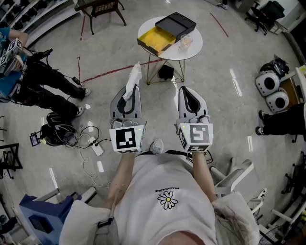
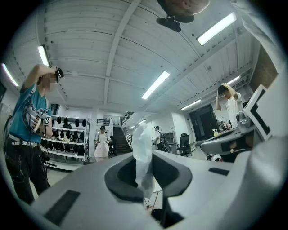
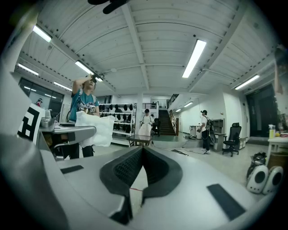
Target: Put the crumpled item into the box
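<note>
A white crumpled item [image 1: 133, 80] sticks up from between the jaws of my left gripper [image 1: 129, 94], which is shut on it. In the left gripper view the crumpled item [image 2: 143, 152] stands pinched in the left gripper [image 2: 145, 179]. My right gripper [image 1: 187, 92] is level with the left one, shut with nothing in it; in its own view the right gripper [image 3: 143, 152] has its pads meeting. Ahead of both, on a round white table [image 1: 191, 50], lies an open box [image 1: 157, 40] with a yellow inside and a black lid [image 1: 176, 25]. Both grippers are short of the table, above the floor.
A small clear cup [image 1: 185, 42] stands on the table beside the box. A person [image 1: 28, 76] stands at the left, with cables and a power strip [image 1: 95, 147] on the floor nearby. Two white rounded devices [image 1: 272, 91] sit at the right. A chair [image 1: 101, 8] stands at the far top.
</note>
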The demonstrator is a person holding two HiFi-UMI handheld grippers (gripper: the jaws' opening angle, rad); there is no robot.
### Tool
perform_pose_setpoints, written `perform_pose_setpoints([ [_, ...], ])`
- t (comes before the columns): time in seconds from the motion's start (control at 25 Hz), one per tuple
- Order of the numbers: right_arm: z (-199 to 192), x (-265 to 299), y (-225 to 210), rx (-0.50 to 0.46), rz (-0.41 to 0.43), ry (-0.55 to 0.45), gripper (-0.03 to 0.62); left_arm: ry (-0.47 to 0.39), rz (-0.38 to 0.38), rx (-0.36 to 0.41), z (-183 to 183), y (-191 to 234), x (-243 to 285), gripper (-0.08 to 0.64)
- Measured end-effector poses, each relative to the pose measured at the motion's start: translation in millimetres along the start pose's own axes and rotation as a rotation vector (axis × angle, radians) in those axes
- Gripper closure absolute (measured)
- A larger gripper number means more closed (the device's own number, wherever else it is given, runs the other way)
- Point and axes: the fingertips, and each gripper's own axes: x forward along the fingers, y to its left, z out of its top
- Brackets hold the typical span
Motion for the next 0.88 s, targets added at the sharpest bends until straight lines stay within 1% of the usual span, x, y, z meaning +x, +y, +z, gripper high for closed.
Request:
perform_pose_setpoints([
  [0.48, -4, 4, -1, -0.015, 0.011, 0.003, 0.589, 0.013, 0.01, -0.005, -8, 4, 4, 0.52],
  [0.68, -1, 8, -6, 0.039, 0.01, -0.017, 0.589, 0.015, 0.01, -0.009, -10, 6, 10, 0.52],
  [0.88, -7, 12, -8, 0.059, 0.015, -0.01, 0.589, 0.021, 0.016, -0.025, -12, 8, 13, 0.52],
])
